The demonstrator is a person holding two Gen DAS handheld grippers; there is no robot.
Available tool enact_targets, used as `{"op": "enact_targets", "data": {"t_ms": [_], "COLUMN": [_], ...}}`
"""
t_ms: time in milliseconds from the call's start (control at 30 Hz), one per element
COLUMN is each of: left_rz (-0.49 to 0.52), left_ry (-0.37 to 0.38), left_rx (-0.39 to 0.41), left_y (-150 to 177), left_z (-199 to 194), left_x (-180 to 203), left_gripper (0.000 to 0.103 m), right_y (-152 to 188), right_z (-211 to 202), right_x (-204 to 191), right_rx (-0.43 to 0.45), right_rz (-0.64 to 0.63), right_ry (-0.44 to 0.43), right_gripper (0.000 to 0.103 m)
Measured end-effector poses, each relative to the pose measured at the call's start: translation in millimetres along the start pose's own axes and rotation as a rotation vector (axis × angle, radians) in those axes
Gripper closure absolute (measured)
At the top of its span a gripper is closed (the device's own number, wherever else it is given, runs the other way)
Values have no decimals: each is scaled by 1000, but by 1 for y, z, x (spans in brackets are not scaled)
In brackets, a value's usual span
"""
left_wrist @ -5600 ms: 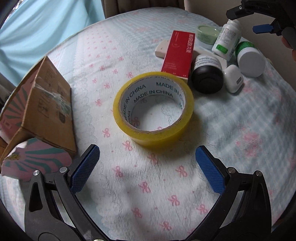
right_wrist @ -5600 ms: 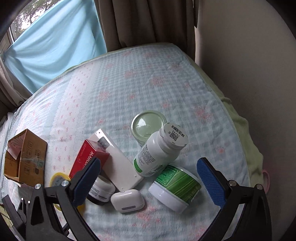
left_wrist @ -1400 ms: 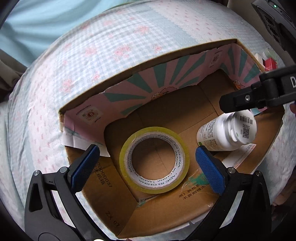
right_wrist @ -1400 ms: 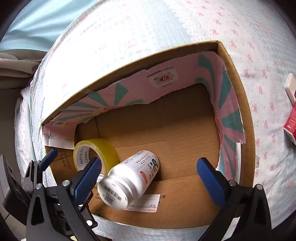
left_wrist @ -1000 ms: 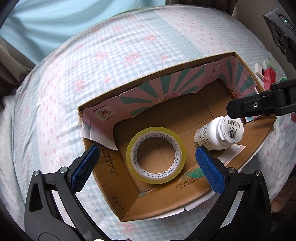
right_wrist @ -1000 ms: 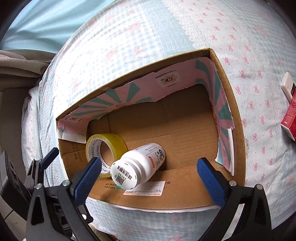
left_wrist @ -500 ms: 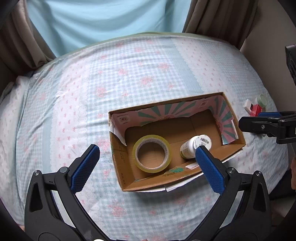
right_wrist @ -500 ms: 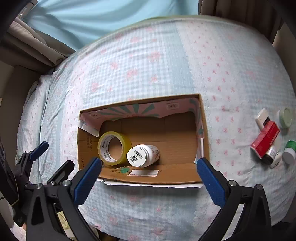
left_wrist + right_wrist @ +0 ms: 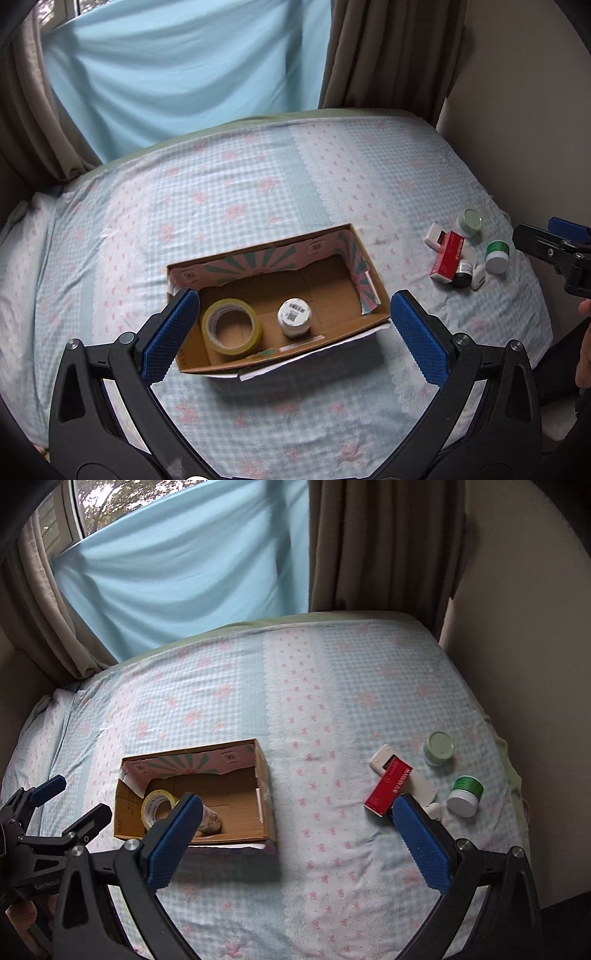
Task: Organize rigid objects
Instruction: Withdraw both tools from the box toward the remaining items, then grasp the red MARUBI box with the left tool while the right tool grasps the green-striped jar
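Here both claws hang high over the bed, each spread wide and holding nothing. The left gripper (image 9: 291,332) has its blue pads far apart, and the cardboard box (image 9: 373,273) lies below and just ahead of them, sitting between the two fingers as seen from the left wrist. Inside the box, nearest the left finger, the yellow tape roll (image 9: 232,326) lies flat; the white pill bottle (image 9: 294,316) lies just to its right, cap towards the camera, closer to the middle of the gap.

The right gripper (image 9: 295,830) is likewise wide open and empty. From its wrist view the box (image 9: 264,786) sits by its left finger, which covers part of the bottle, with the tape roll (image 9: 159,806) just beyond that fingertip. Near the right finger is the loose cluster on the sheet: the red carton (image 9: 388,786) lying across a flat white case (image 9: 384,758), a pale green jar (image 9: 439,747) further ahead, and a green-and-white jar (image 9: 465,795) to the right of the fingertip. A small black jar (image 9: 463,275) and a white earbud case (image 9: 479,275) lie beside the carton in the left wrist view.
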State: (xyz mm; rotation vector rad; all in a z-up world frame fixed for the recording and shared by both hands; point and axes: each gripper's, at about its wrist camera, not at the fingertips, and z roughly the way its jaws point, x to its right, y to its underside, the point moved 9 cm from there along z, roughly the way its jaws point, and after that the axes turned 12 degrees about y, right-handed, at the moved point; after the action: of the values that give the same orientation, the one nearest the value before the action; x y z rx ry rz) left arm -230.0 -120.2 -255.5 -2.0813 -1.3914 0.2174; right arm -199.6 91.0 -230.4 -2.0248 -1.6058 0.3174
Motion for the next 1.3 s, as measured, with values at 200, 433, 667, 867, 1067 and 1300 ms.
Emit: {"op": "enact_targets", "data": {"t_ms": [200,433,667,867,1067,1300], "left_rz": [105,218,294,309,306,308], "left_ry": [41,167,198,195,195,194], "left_rx": [-55,-110,-252,-418,-540,-636], "left_y": [-11,-31,-33,-17,-2,9], "left_z": [33,93,181,251,305,359], "left_x": [84,181,243,262,268,275], "left_gripper": [0,0,0,1,3,10], "right_y": [2,5,24,43,57,65], "right_z": [-1,24,85,148,201,250], "right_x": [94,190,250,278,287,284], "right_rx": [45,15,-159,-313,-442,-527], "right_rz": [92,192,298,393,446,454], "right_ry": [164,245,191,148,116,108], "right_gripper": [0,0,0,0,0,0]}}
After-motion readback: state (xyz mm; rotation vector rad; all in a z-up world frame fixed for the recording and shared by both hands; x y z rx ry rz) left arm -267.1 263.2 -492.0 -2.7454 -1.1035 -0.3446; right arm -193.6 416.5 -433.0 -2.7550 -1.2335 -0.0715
